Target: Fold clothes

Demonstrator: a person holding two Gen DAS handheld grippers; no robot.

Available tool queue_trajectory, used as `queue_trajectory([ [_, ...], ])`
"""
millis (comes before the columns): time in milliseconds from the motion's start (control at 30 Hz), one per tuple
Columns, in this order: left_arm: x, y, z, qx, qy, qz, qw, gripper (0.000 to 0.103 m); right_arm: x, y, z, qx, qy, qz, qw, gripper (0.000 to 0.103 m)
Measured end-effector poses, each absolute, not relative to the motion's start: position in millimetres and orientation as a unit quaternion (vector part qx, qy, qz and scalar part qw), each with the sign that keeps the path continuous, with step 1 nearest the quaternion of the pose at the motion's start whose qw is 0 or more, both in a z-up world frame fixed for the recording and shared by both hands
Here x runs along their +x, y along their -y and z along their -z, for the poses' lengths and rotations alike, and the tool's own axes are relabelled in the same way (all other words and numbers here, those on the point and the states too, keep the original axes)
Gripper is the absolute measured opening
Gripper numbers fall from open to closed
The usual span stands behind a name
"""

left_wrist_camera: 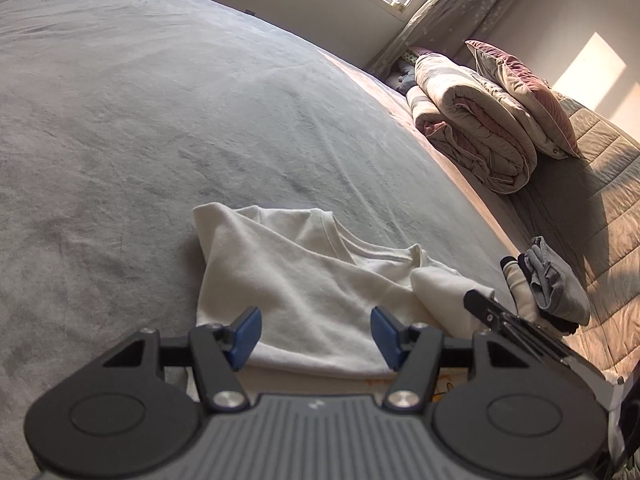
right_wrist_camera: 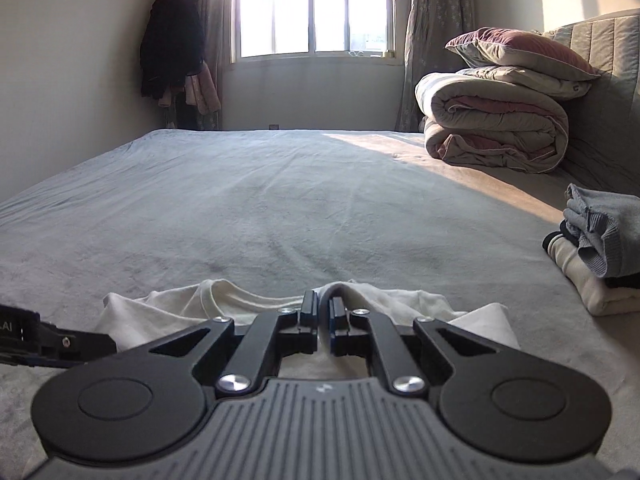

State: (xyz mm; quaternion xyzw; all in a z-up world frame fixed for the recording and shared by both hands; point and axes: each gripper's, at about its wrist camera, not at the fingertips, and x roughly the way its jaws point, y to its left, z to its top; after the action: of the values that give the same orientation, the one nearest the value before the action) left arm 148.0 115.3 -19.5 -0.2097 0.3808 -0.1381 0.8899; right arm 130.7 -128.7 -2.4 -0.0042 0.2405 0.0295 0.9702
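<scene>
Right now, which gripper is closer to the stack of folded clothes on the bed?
Right. The right gripper, shut on the white shirt, sits on the shirt's side toward the stack of folded clothes. The left gripper, open, is farther away.

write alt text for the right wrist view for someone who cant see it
The right gripper, jaws shut, pinches a fold of a white t-shirt lying on a grey bedspread. The left gripper enters at lower left, a stack of folded clothes sits at right, and a rolled duvet lies beyond, near the window.
</scene>
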Motion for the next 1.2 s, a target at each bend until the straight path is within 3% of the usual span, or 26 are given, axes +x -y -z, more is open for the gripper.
queue_trajectory([
  [167,152,-114,31,-0.219,-0.396,0.143,0.88,0.061,133,111,17,-0.017,-0.307,-0.042,0.95,0.009],
  [200,151,-114,31,-0.223,-0.396,0.148,0.879,0.061,133,110,18,-0.009,-0.325,-0.044,0.945,0.014],
  [367,137,-117,28,-0.224,-0.383,0.177,0.879,0.061,113,122,7,0.083,-0.345,-0.025,0.935,0.018],
  [467,131,-125,26,-0.232,-0.394,0.159,0.875,0.061,106,137,-6,0.13,-0.349,-0.007,0.928,0.052],
  [733,123,-125,23,-0.243,-0.387,0.173,0.873,0.061,107,178,-15,0.268,-0.33,0.04,0.904,0.052],
  [1033,138,-131,34,-0.296,-0.357,0.18,0.867,0.061,135,191,23,0.273,-0.346,0.051,0.896,0.052],
  [1200,149,-140,52,-0.39,-0.332,0.195,0.836,0.061,139,193,28,0.303,-0.337,-0.011,0.891,0.035],
])
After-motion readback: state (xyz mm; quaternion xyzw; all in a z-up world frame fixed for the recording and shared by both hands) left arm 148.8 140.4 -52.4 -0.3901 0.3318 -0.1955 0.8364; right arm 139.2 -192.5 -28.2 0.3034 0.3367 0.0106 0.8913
